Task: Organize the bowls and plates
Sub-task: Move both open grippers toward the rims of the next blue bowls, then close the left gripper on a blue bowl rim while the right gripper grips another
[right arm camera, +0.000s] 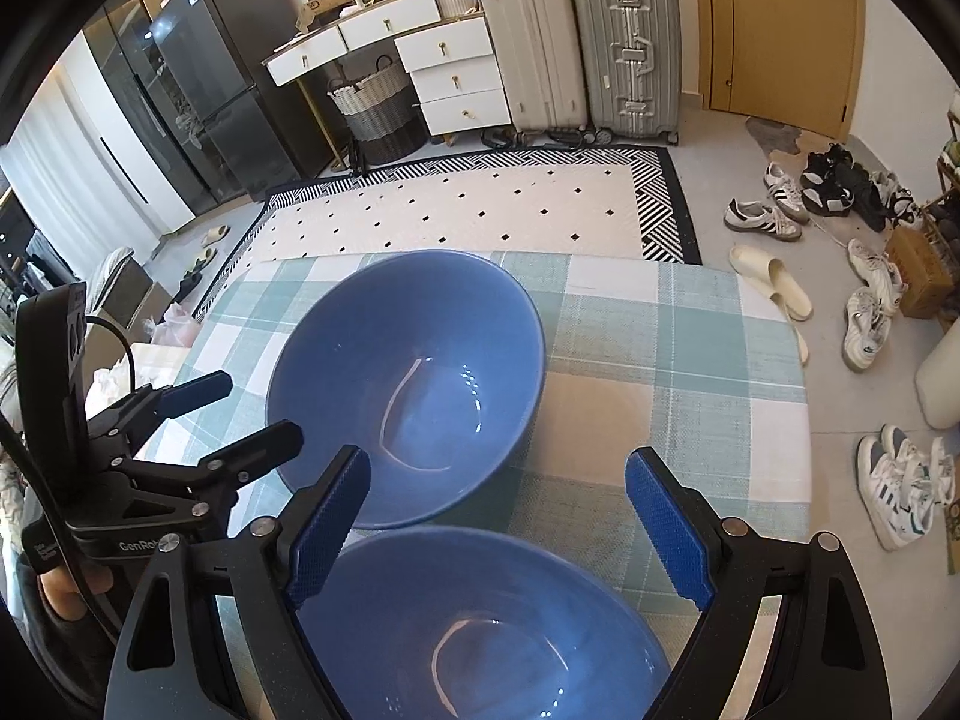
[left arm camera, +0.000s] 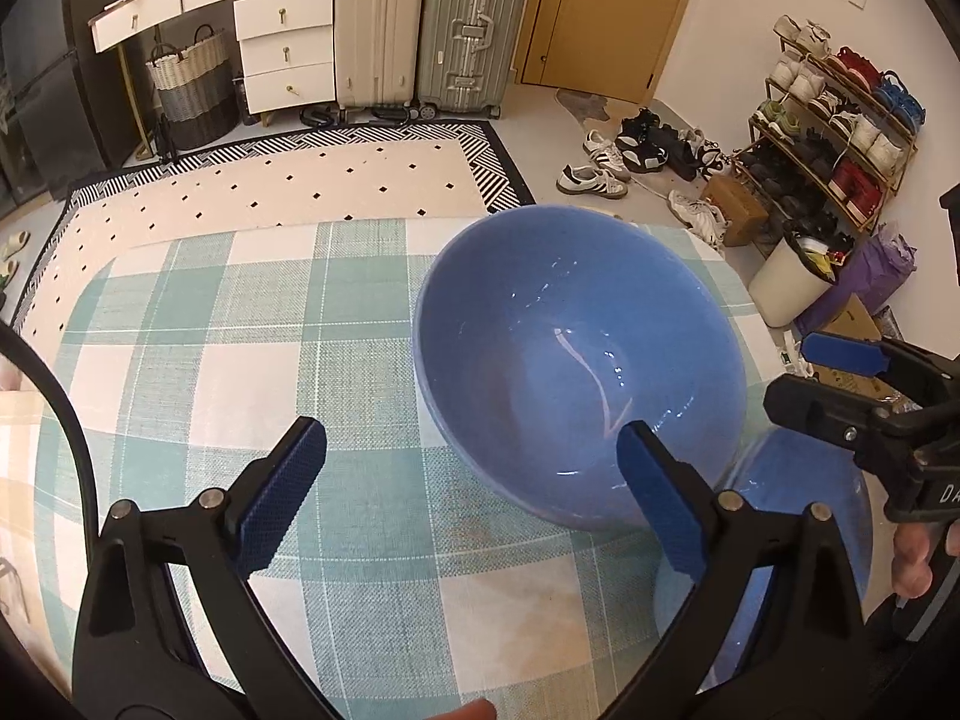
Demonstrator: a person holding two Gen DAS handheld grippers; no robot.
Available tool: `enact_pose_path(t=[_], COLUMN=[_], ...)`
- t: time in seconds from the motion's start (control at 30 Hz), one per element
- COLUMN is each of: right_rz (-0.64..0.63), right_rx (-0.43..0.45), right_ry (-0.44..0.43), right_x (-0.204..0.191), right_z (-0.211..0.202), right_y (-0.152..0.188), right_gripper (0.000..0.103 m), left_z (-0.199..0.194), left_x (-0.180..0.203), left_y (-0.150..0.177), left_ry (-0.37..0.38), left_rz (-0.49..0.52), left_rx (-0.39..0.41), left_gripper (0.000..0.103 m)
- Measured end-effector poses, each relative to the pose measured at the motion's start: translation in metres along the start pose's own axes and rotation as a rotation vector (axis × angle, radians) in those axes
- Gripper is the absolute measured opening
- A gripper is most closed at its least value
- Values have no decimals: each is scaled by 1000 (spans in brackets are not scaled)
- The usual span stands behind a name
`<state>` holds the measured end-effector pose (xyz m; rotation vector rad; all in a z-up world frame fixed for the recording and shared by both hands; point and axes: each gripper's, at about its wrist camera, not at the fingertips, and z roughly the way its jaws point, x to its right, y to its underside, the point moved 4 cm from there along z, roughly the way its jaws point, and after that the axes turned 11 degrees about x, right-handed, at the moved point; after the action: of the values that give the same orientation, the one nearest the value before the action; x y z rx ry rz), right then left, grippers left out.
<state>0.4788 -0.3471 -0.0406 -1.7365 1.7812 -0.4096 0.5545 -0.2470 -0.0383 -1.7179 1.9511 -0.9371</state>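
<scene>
Blue far bowl (left arm camera: 576,360) sits just ahead-right of your left gripper (left arm camera: 474,498); near bowl (right arm camera: 480,624) lies under your right gripper (right arm camera: 498,534). Both gape wide, empty.

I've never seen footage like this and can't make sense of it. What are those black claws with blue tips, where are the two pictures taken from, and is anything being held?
There is no robot here. A person holds a tool in each hand: a two-fingered claw with blue pads. Each carries a fisheye camera looking forward along its fingers, hence the bulging pictures.

One picture comes from the left hand-held gripper, the other from the right hand-held gripper; each also glimpses the other tool at its edge.

On the table, covered by a green-and-white checked tablecloth, stand two blue bowls, both empty: a far bowl and a near bowl close to the right tool.

Both claws are open and hold nothing. One pad of the left tool appears in front of the far bowl's rim; whether it touches is unclear.
</scene>
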Motion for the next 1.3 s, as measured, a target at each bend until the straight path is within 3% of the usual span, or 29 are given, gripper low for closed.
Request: enact_pose_path(t=[0.2, 0.47, 0.7, 0.83, 0.9, 0.97, 1.1, 1.3], right_rz=[10, 27, 32, 29, 21, 17, 15, 4], right_rx=[-20, -55, -71, -89, -82, -79, -89, -74], right_ry=[-28, -47, -60, -44, -38, -38, -21, 0], right_x=[1, 2, 2, 2, 2, 2, 5, 3], right_z=[12, 31, 40, 44, 45, 46, 51, 50], right_y=[-5, -4, -2, -1, 0, 1, 4, 2], right_gripper=[84, 74, 59, 39, 35, 31, 22, 21], left_z=[14, 31, 44, 49, 51, 51, 54, 52], left_x=[-3, -4, -6, -8, -9, -11, -13, -16], left_y=[0, -2, -1, 1, 0, 1, -1, -1], left_ry=[11, 17, 30, 33, 20, 2, 1, -3], left_rz=[-16, -15, -20, -21, -19, -11, -12, -13], left_rx=[-11, -22, -36, -43, -39, -35, -34, -26], left_gripper=[89, 65, 44, 32, 29, 20, 18, 18])
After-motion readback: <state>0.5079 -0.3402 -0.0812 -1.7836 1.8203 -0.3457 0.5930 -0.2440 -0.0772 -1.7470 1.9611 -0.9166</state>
